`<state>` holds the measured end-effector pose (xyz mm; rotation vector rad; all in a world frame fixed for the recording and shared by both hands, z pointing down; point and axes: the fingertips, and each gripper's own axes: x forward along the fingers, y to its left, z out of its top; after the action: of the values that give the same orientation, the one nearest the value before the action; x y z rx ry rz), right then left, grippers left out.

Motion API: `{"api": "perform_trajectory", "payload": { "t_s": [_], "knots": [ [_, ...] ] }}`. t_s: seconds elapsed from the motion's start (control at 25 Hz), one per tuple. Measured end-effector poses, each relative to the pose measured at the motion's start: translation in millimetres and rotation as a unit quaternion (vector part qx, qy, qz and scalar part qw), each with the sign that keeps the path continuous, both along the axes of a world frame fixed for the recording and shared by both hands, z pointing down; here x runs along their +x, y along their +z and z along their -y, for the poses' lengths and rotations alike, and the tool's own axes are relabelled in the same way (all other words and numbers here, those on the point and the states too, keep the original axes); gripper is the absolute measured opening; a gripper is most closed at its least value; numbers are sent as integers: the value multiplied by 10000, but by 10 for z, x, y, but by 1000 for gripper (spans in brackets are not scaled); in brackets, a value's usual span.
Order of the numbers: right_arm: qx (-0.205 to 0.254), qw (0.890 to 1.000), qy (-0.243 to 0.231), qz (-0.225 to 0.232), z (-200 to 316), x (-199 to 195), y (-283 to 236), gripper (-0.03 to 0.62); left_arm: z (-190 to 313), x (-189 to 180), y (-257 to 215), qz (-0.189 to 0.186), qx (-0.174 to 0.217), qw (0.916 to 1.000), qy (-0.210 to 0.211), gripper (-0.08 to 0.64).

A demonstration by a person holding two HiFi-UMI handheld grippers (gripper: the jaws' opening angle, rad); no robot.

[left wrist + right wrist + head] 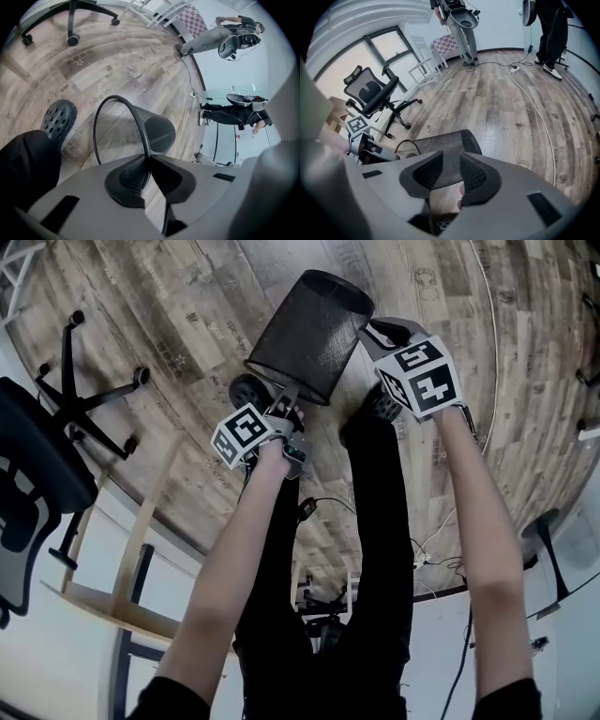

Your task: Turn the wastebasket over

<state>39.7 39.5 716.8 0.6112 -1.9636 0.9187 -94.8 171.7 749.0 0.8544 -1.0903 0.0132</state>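
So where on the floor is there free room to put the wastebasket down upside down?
Bare floor lies just beyond the wastebasket, up to the white cable. A second free patch lies between the wastebasket and the office chair. It is crowded under the wastebasket, by the person's shoes, and beside the wooden frame.

Mesh wastebasket (440, 140) seen tilted beyond parted jaws of the right gripper (450, 161); office chair (375, 96) shown at ten o'clock

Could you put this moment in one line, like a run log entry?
wastebasket: tilted, mouth toward person | left claw: shut on rim | right claw: open, beside wastebasket, not gripping
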Motion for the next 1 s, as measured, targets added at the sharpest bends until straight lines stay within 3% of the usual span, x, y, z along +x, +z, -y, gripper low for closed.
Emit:
{"api": "perform_trajectory", "payload": {
  "t_s": [0.04,0.2,0.48,0.68,1.0],
  "knots": [
    [-61,10000,-23,27,-12,-12,53,124,2,-7,17,-37,76,9999,114,44],
    [-301,9994,115,147,-11,-23,256,194,-1,-84,92,-106,255,9983,505,44],
    [-242,9986,462,54,192,5,475,270,-63,-286,248,10,178,9971,743,48],
    [-220,9993,193,250,161,-125,565,295,-137,-298,339,14,59,9973,734,52],
    [-170,9998,-3,-59,187,-105,907,308,-119,-239,395,-80,283,9951,942,60]
  ]
}}
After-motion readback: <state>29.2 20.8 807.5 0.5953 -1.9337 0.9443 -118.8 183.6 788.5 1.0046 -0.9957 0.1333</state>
